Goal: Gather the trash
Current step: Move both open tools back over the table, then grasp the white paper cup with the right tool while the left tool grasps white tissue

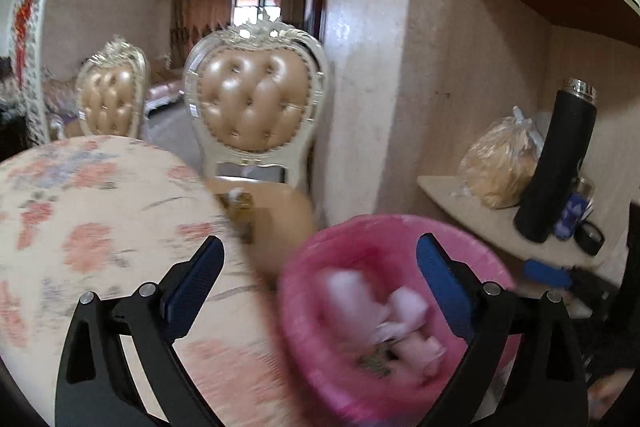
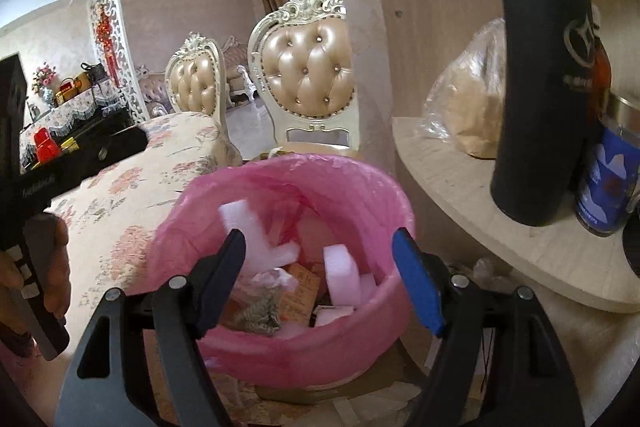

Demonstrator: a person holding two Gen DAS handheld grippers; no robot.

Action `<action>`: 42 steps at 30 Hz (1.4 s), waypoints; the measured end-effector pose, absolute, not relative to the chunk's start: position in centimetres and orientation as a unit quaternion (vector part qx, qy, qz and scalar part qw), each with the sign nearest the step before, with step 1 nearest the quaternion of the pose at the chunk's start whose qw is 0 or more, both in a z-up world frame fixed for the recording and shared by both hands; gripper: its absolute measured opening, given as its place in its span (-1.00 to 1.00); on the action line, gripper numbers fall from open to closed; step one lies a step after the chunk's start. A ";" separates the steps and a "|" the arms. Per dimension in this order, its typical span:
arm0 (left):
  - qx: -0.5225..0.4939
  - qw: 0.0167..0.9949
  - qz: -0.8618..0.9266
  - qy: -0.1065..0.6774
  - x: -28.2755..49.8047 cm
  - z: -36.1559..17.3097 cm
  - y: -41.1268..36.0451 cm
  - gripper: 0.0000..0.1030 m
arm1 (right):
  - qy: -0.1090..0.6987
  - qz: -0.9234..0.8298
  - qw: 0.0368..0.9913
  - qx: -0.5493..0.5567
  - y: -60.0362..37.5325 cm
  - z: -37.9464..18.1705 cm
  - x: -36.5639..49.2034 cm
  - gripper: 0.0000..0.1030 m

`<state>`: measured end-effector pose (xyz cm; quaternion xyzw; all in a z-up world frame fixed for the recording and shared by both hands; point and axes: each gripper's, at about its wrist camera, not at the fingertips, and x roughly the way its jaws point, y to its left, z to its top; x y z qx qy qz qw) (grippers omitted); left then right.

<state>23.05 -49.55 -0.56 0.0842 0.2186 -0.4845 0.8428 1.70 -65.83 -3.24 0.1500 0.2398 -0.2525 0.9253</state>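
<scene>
A bin lined with a pink bag (image 2: 384, 195) stands beside the flowered table. Inside lie white foam pieces (image 2: 340, 267), an orange paper (image 2: 302, 287) and a grey clump (image 2: 260, 313). My right gripper (image 2: 320, 247) hovers over the bin's mouth, open, with nothing between its blue pads. In the left wrist view the same pink bin (image 1: 304, 291) is blurred, with white foam (image 1: 360, 299) in it. My left gripper (image 1: 320, 259) is open wide and empty, its left finger over the table and its right finger over the bin.
The flowered tablecloth (image 1: 80, 219) covers the table to the left. Two padded chairs (image 1: 256, 99) stand behind it. A curved shelf (image 2: 500, 223) to the right carries a black flask (image 2: 544, 67), a blue can (image 2: 608, 183) and a bagged loaf (image 2: 468, 95). A hand (image 2: 56, 267) holds the other gripper's handle at left.
</scene>
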 end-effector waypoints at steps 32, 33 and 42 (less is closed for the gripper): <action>0.005 0.975 -0.040 0.217 31.4 -0.5 -0.2 0.81 | 0.311 0.089 0.944 0.070 -26.8 -0.8 25.2 0.50; -0.009 0.975 -0.027 0.219 31.6 -0.7 1.1 0.81 | 0.319 0.096 0.940 0.069 -25.5 -1.1 26.2 0.50; -0.048 0.967 0.043 0.247 33.0 -1.7 4.9 0.80 | 0.360 0.115 0.925 0.034 -18.4 -3.3 31.7 0.56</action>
